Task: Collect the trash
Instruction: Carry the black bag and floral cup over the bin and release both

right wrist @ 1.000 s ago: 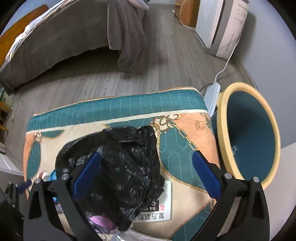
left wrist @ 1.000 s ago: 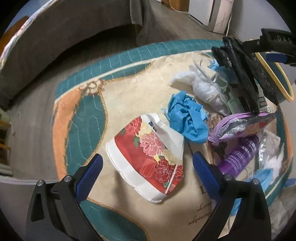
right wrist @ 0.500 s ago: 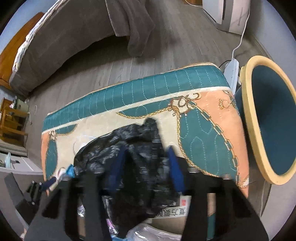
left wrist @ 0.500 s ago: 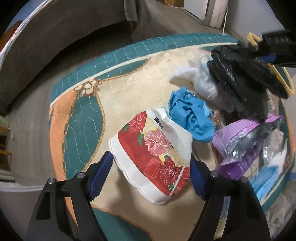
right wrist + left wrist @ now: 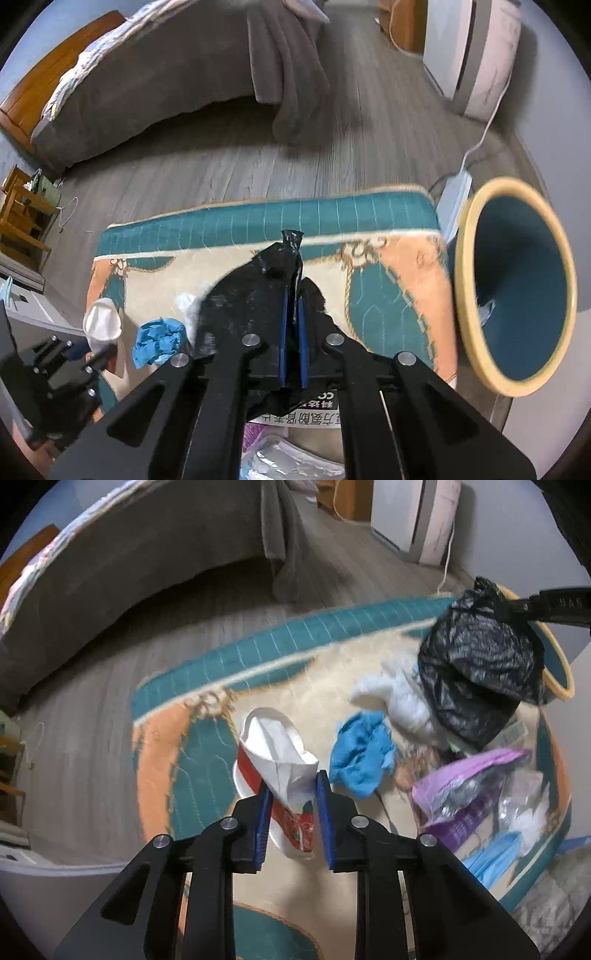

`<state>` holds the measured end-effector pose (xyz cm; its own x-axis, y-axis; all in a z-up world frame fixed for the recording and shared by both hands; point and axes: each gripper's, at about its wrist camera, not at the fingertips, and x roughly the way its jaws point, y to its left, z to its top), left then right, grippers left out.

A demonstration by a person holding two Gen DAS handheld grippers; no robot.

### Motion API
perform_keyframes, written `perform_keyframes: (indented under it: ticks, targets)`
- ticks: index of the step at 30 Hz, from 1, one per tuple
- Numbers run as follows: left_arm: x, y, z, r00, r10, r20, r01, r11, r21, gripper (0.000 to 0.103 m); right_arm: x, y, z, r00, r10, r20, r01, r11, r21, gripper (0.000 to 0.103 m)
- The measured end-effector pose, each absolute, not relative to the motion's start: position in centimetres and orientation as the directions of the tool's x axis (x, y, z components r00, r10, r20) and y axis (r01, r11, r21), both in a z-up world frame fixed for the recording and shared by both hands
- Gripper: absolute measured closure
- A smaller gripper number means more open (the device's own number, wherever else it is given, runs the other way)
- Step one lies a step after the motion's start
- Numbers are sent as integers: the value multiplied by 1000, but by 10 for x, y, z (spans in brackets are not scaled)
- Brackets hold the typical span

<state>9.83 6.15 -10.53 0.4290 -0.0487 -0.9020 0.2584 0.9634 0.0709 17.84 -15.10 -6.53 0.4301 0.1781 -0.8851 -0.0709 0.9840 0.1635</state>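
Note:
My left gripper is shut on a crushed red floral paper cup and holds it above the patterned quilted mat. My right gripper is shut on a black plastic bag, which hangs lifted over the mat; the bag also shows in the left wrist view. A teal bin with a yellow rim stands right of the mat. Loose trash lies on the mat: a blue crumpled glove, white tissue, purple wrappers.
A bed with a grey blanket stands at the back across the wood floor. A white appliance with a cord stands at the back right. A blue face mask and clear plastic lie at the mat's right edge.
My left gripper has closed on the paper cup and lifted it. My right gripper has closed on the black bag and raised it off the trash pile.

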Motion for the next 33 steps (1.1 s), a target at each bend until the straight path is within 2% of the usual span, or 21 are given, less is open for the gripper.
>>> perform_keyframes:
  ticks: [11,18,24,33]
  targets:
    - [95,67,-34,608,-159,-778,237,971,-14,79,164,-141,1,588,194,-785,-159,980,123,100]
    - [88,49,3,678,-227,-699,275,960,-46,79,155,-147,24,647,180,-741,-170,981,90,100]
    - [88,25,11,682,-273,-679,318,946,-62,79,151,-168,28,665,150,-732,-144,987,72,100]
    - [90,-20,5,654,-295,-697,376,926,-39,79,148,-211,27,669,129,-732,-85,992,97,100]
